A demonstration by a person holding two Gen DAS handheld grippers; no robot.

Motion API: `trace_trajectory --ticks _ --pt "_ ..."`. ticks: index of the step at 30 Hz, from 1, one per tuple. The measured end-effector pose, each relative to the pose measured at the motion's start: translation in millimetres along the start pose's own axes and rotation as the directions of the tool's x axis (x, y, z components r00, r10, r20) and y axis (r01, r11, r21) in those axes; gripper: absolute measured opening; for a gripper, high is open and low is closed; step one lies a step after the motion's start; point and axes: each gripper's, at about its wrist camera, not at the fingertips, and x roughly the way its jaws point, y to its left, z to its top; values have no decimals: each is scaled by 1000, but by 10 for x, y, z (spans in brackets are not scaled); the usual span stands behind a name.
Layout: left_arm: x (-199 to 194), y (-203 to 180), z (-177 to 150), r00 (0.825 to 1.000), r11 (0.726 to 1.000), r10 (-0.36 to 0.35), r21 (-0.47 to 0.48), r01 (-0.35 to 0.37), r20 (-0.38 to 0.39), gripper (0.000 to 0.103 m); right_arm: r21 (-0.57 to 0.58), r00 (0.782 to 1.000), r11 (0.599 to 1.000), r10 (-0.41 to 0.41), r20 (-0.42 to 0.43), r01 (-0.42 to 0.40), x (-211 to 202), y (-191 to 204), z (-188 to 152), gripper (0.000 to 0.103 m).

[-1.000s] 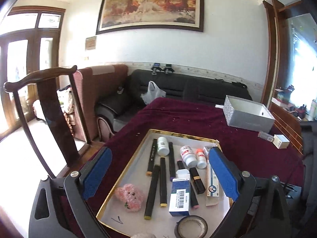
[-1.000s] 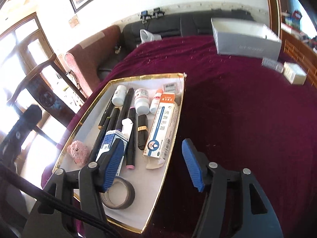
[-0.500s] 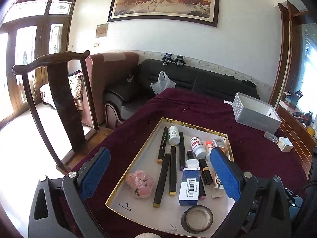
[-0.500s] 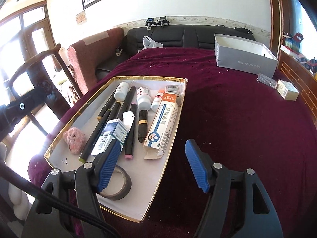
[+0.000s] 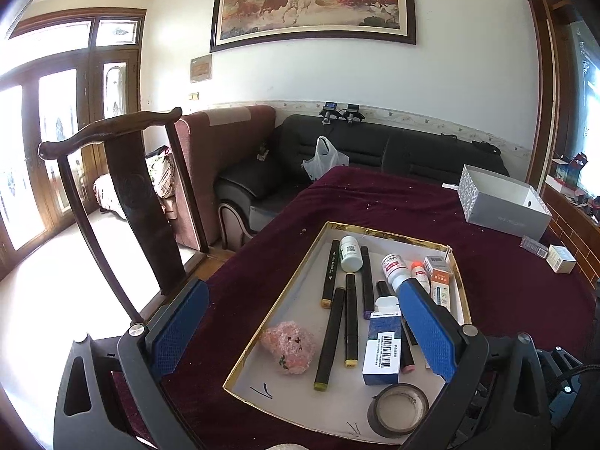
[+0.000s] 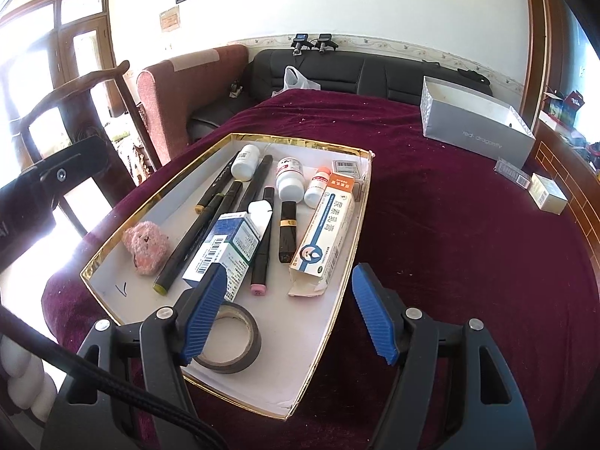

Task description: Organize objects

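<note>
From the left wrist, the left tongs hang wide and empty over the shallow gold-rimmed white cardboard tray on the maroon velvet tabletop — seemingly waiting.

From the right wrist, the right tongs, jaws just opened wider with nothing gripped, straddle the tray's near right edge above the orange-and-white ointment carton — probably the next pick. The dark tape roll lies just below.

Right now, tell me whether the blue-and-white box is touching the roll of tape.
Cannot tell. In the left wrist view a thin strip of tray seems to separate the blue-and-white box from the roll of tape; in the right wrist view a gripper finger covers that spot.
</note>
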Motion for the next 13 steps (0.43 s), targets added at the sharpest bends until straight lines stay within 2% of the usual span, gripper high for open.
trace_trajectory --ticks 13 --pt "92 84 -41 999 1000 17 -19 -18 -51 100 -16 1000 1000 6 -15 -7 37 40 -13 71"
